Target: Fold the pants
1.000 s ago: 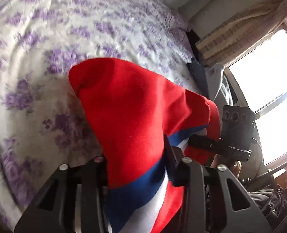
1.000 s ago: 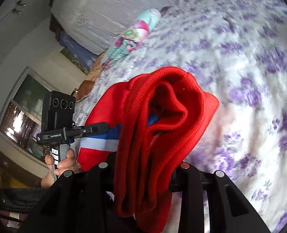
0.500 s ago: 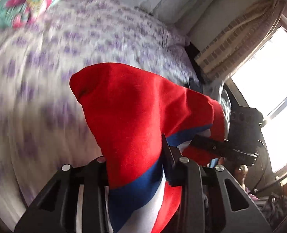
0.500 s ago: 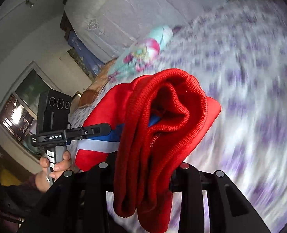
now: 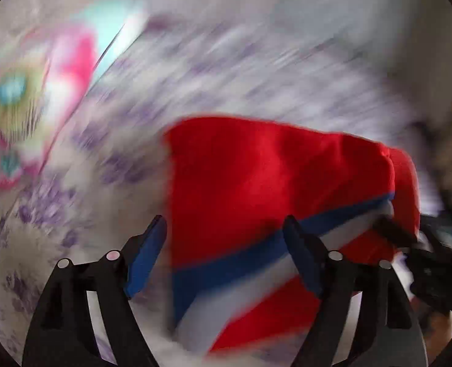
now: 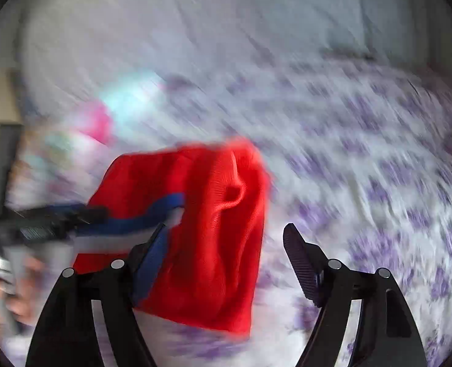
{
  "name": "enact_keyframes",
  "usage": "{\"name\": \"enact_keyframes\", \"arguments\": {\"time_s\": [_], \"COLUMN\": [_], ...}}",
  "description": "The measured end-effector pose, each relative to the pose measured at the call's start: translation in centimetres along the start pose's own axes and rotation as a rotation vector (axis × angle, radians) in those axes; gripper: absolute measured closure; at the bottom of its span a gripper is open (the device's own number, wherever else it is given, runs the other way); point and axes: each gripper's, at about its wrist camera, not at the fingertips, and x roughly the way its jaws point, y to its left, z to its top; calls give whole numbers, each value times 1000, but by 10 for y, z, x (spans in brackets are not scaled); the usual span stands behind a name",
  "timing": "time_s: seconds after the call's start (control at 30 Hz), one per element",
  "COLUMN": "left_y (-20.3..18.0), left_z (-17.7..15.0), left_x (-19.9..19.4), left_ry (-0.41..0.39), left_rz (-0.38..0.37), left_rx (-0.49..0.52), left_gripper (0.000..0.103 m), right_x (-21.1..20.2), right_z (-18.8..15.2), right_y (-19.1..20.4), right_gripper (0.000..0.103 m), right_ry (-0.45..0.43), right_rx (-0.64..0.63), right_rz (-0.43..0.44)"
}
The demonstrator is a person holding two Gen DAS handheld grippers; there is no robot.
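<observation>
The red pants (image 5: 256, 189) with a blue and white stripe lie folded in a bundle on the purple-flowered bedsheet (image 5: 226, 76). My left gripper (image 5: 224, 257) is open, its fingers spread on either side of the bundle's near edge. In the right wrist view the pants (image 6: 201, 229) lie between my right gripper's (image 6: 224, 260) spread fingers, nearer the left one. The right gripper is open. Both views are heavily motion-blurred. The left gripper also shows at the left of the right wrist view (image 6: 51, 220).
A pink and turquoise patterned pillow (image 5: 42, 76) lies on the bed to the far left, also in the right wrist view (image 6: 103, 116). A pale headboard or wall (image 6: 195, 15) rises behind the bed.
Both grippers have opened and let go of the pants, which now lie on the bed. Both cameras have swung sharply, blurring the views.
</observation>
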Motion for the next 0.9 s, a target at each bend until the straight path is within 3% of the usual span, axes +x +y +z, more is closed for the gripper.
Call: {"name": "enact_keyframes", "arguments": {"time_s": [0.07, 0.17, 0.27, 0.4, 0.57, 0.73, 0.9], "left_y": [17, 24, 18, -7, -41, -54, -45], "left_z": [-2, -18, -54, -127, -236, -295, -320], "left_x": [-3, -50, -111, -181, -254, -292, -292], "left_ry": [-11, -95, -189, -246, -284, -338, -297], "left_rz": [-45, -83, -28, 66, 141, 182, 164], "left_rx": [-51, -37, 3, 66, 139, 164, 110], "left_gripper": [32, 18, 10, 5, 5, 5, 5], "right_x": [-7, -66, -120, -211, -295, -339, -354], "right_z": [-14, -37, -64, -125, -194, -223, -244], "right_y": [-8, -12, -18, -11, 1, 11, 16], "right_gripper": [29, 28, 16, 6, 4, 4, 4], "right_ry": [-36, -133, -162, -203, -270, -314, -314], "right_rx": [53, 46, 58, 47, -23, -81, -53], "right_rz": [60, 86, 87, 73, 81, -2, 2]}}
